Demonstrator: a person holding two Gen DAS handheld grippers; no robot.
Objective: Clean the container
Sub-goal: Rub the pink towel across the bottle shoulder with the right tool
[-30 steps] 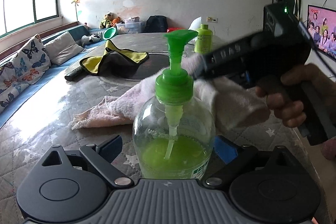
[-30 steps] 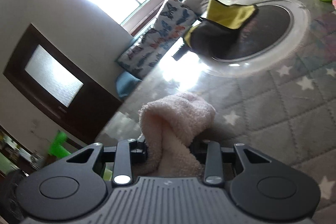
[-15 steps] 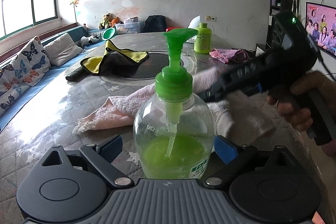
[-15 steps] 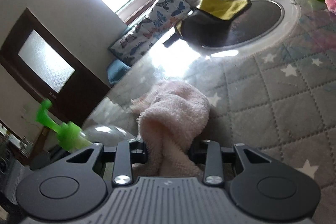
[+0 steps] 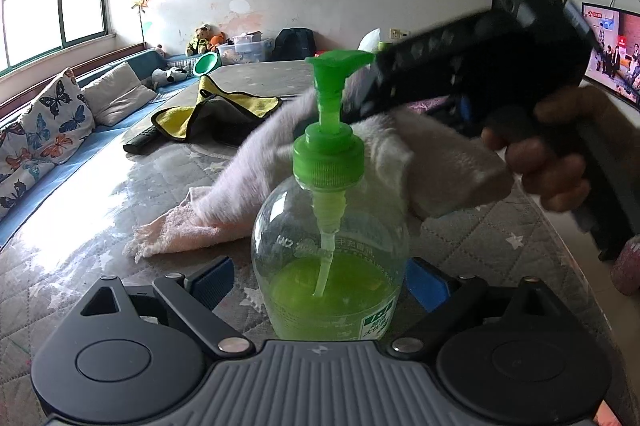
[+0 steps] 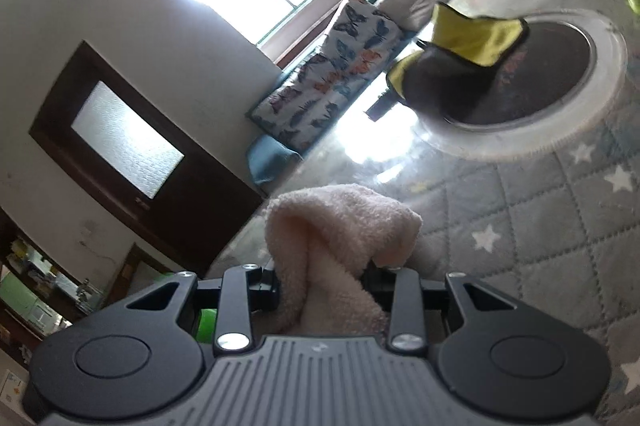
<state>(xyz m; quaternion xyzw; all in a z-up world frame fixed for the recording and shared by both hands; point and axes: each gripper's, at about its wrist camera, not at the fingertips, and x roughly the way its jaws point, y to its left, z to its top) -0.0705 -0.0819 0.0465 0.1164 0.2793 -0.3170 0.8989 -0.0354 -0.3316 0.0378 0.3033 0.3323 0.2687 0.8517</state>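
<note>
left claw (image 5: 320, 280) — bottle (image 5: 330, 258) between fingers

**Colours and patterns on the table**

I see a clear soap bottle (image 5: 332, 258) with a bright green pump (image 5: 329, 130) and yellow-green liquid low inside. My right gripper (image 6: 324, 290), black with a grey ribbed body, carries a pale pink terry towel (image 6: 336, 238). The table cover (image 6: 560, 226) is grey, quilted in diamonds with white stars. Farther off lie a yellow-and-grey cloth (image 5: 216, 106) and a butterfly-print cushion (image 5: 44, 130) at left.
</note>
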